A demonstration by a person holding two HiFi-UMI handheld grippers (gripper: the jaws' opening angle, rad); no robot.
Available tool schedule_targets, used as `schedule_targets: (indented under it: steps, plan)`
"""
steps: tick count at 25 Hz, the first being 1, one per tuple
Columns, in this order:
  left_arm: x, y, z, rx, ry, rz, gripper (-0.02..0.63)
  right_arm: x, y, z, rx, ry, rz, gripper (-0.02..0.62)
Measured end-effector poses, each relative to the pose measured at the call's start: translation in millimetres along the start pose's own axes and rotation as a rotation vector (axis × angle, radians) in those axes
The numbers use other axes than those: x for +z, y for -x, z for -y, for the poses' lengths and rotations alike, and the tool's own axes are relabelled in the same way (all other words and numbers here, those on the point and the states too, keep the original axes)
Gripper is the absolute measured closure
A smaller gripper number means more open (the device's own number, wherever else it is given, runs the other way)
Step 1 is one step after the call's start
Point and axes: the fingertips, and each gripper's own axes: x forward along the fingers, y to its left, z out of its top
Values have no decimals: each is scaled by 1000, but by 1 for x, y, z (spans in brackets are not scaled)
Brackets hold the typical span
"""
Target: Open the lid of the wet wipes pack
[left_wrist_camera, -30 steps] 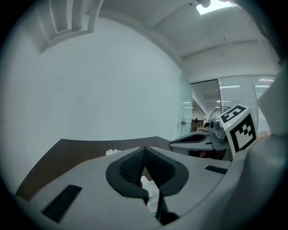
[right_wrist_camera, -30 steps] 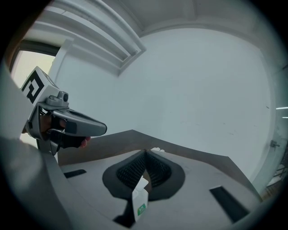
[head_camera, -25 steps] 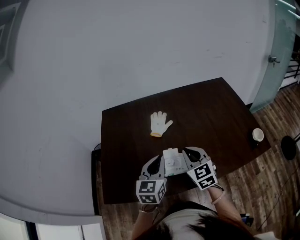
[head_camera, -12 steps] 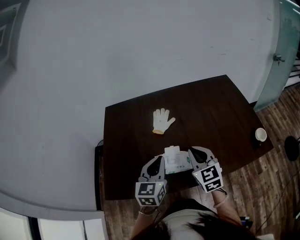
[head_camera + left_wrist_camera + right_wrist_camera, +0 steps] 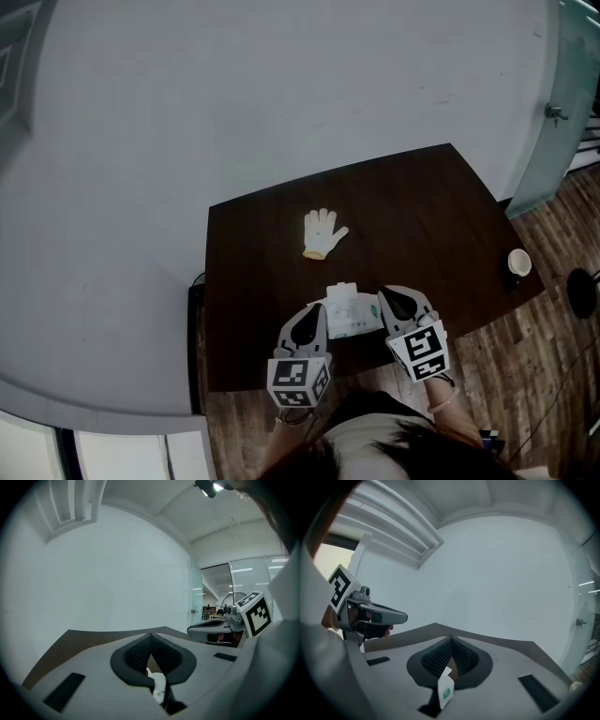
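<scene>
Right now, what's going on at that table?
A person grips a wipes pack with two tongs at the near edge of the dark table. The left tongs pinch its left end; the right tongs are shut on its white flap with a green mark. A white glove lies farther back. Whether it is open yet I can't tell.

White wipes pack [image 5: 352, 314], white glove [image 5: 322, 233], dark brown table [image 5: 422, 206].
</scene>
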Motion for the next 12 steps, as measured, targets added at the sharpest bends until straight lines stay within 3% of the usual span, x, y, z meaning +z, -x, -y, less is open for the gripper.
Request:
schedule_targets:
  steps: [12]
  plan:
    - [0, 8, 11, 7, 3, 14, 588, 1, 13, -2, 4, 9, 14, 588]
